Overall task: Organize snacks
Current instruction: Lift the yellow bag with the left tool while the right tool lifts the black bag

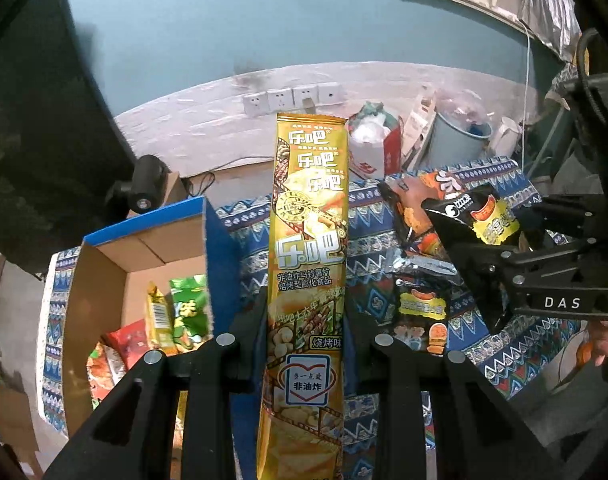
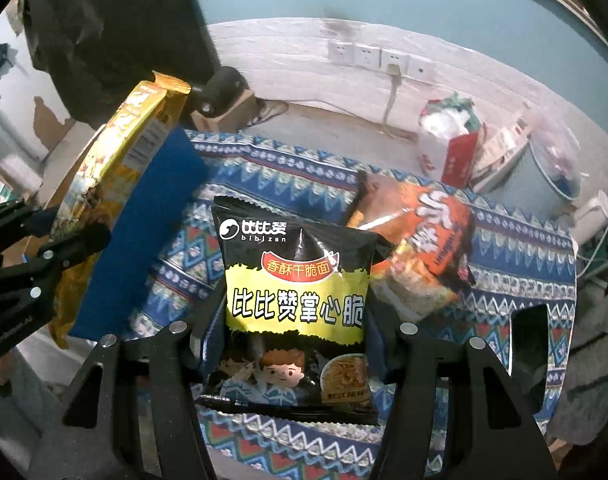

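the left gripper (image 1: 304, 344) is clamped tight on a long, narrow yellow foil packet (image 1: 310, 240) with a crimped top edge, standing upright between its black plastic fingers, above the patterned woven cloth (image 1: 504, 356). the right gripper (image 2: 296, 344) is clamped on a glossy black crinkled noodle-snack bag (image 2: 296, 300), flat and roughly square. an orange-and-black bag (image 2: 420, 240) lies puffed on the cloth behind it. an open cardboard box (image 1: 100, 280) with blue outer walls holds green, red and yellow packets (image 1: 160, 320).
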